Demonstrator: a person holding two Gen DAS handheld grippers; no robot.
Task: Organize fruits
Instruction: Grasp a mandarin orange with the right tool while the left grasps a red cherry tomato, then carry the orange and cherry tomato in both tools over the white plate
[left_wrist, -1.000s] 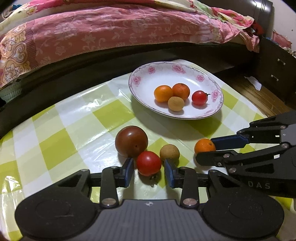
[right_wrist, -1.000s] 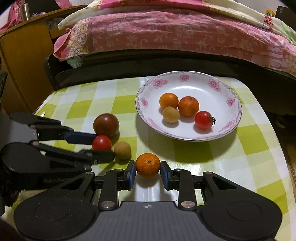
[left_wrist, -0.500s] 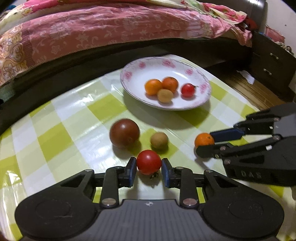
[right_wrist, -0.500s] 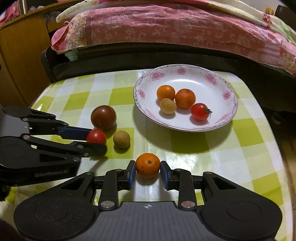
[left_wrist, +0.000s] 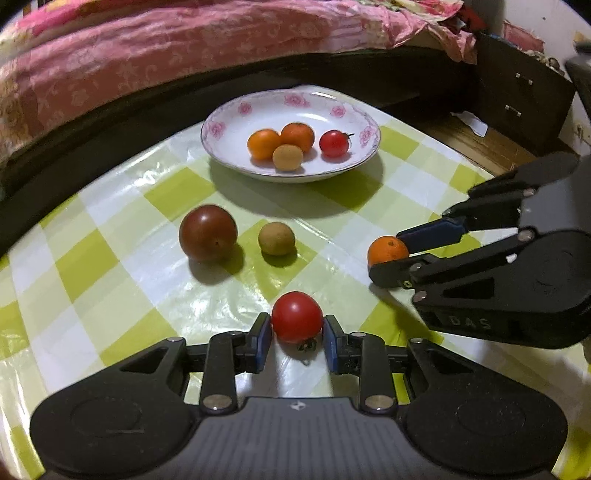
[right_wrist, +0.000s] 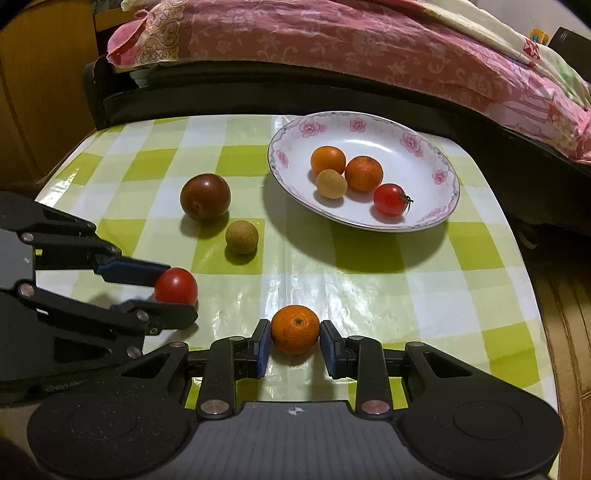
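Observation:
My left gripper (left_wrist: 297, 338) is shut on a small red tomato (left_wrist: 296, 316), also seen in the right wrist view (right_wrist: 176, 286). My right gripper (right_wrist: 294, 341) is shut on a small orange (right_wrist: 294, 329), which also shows in the left wrist view (left_wrist: 387, 250). Both are held just above the checked tablecloth. A white flowered plate (left_wrist: 236, 127) at the back holds two oranges, a tan fruit and a red tomato. A large dark tomato (left_wrist: 208, 232) and a tan round fruit (left_wrist: 276, 238) lie on the cloth before the plate.
A bed with a pink quilt (left_wrist: 166, 48) runs behind the table. A dark cabinet (left_wrist: 524, 96) stands at the back right. The table's right edge (right_wrist: 532, 295) drops to a wooden floor. A wooden cabinet (right_wrist: 40, 92) stands at the left.
Both grippers have closed on their fruit and drawn back from the plate, lifting slightly. The dark tomato and tan fruit stay on the cloth, now farther from the left gripper.

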